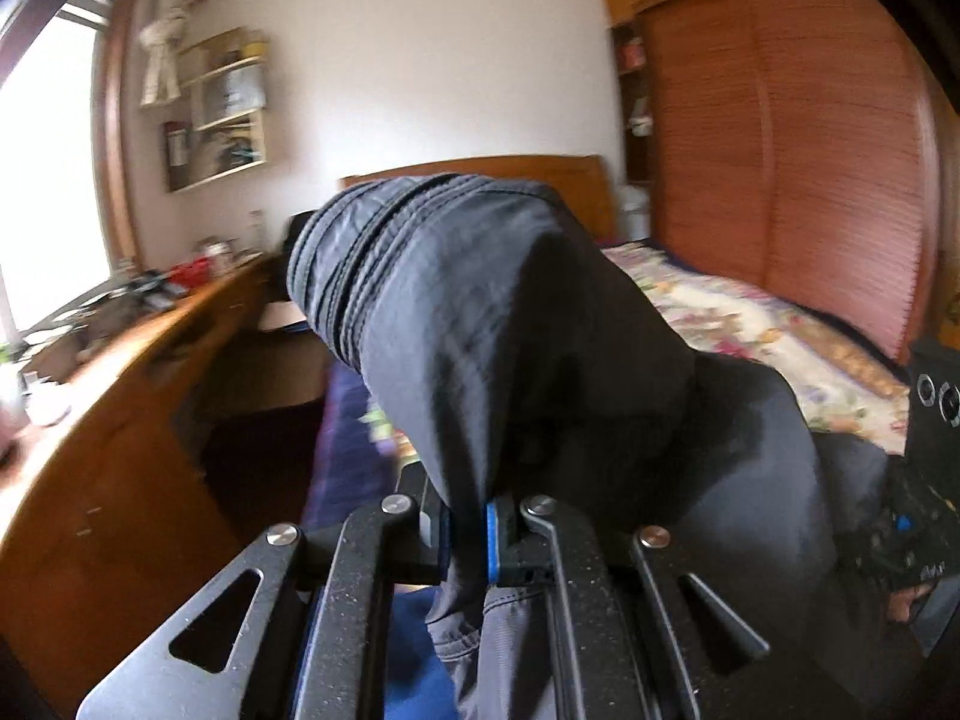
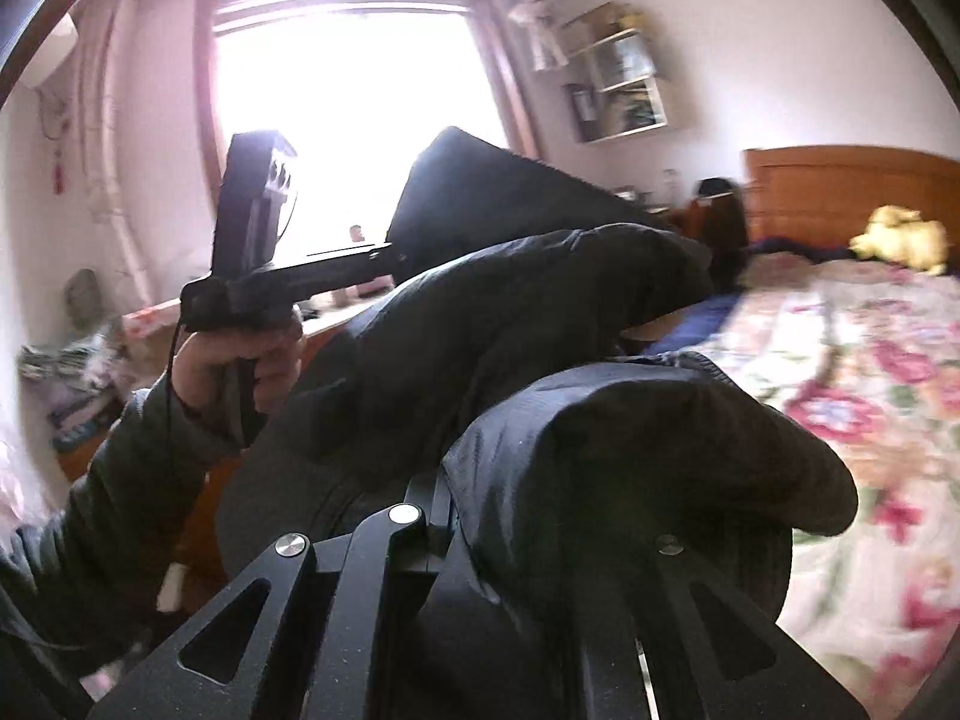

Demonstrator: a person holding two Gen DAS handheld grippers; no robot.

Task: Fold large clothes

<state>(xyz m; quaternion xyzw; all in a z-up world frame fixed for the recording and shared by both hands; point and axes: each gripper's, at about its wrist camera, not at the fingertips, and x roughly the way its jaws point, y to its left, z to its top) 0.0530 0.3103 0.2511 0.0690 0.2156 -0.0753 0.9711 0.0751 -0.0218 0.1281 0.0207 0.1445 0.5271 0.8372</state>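
A large dark grey garment [image 1: 510, 324] with a stitched, ribbed edge hangs in the air above the bed. My left gripper [image 1: 468, 540] is shut on a fold of it, the cloth pinched between the blue-edged pads. In the right wrist view the same garment [image 2: 630, 468] drapes over my right gripper [image 2: 474, 516], which is shut on it; the right finger is hidden under the cloth. The left gripper's body [image 2: 258, 240], held in a hand, shows up to the left at the same height. The right gripper's body [image 1: 918, 516] shows at the right edge of the left wrist view.
The bed with a floral cover [image 2: 852, 396] lies below and to the right, with a wooden headboard [image 2: 840, 186] and a yellow soft toy [image 2: 900, 237]. A long wooden desk [image 1: 138, 360] with clutter runs along the window side. A wooden wardrobe [image 1: 780, 150] stands beyond the bed.
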